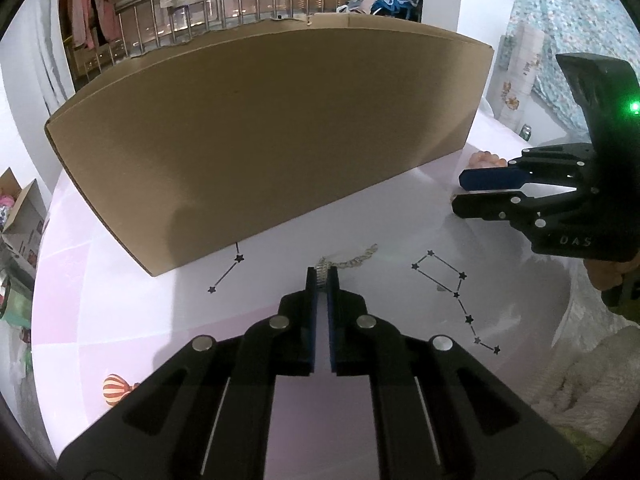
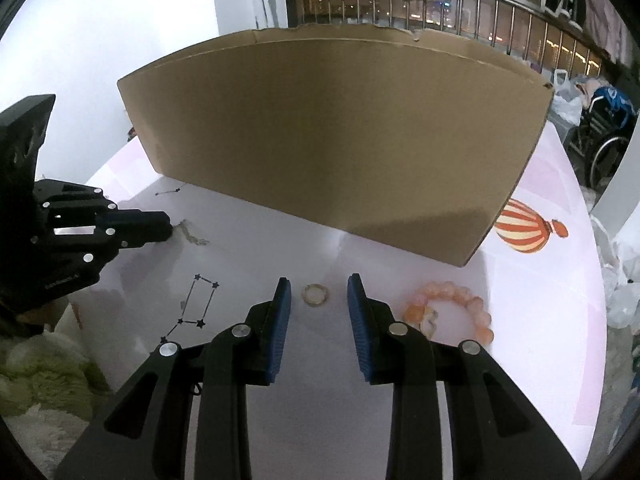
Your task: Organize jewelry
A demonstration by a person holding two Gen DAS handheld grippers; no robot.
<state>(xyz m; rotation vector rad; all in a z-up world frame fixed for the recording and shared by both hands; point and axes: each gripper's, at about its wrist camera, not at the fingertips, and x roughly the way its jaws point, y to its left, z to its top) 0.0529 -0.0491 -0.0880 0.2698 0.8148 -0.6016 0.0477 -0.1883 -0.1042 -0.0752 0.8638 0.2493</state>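
My left gripper (image 1: 322,278) is shut on one end of a thin silver chain (image 1: 354,261), which trails away to the right on the tabletop. The right wrist view shows that same gripper (image 2: 168,227) at the left, with the chain (image 2: 193,235) lying just past its tip. My right gripper (image 2: 319,280) stands open over the table, and a small gold ring (image 2: 315,294) lies flat between its blue pads without touching them. An orange bead bracelet (image 2: 452,312) lies just right of the right finger. In the left wrist view the right gripper (image 1: 457,191) hangs at the right.
A large brown cardboard box (image 1: 272,136) stands across the back of the pale table (image 1: 120,320), close behind both grippers. The tabletop bears printed star patterns (image 1: 456,284) and a striped balloon (image 2: 524,226). Fluffy fabric (image 2: 36,368) lies at the near edge.
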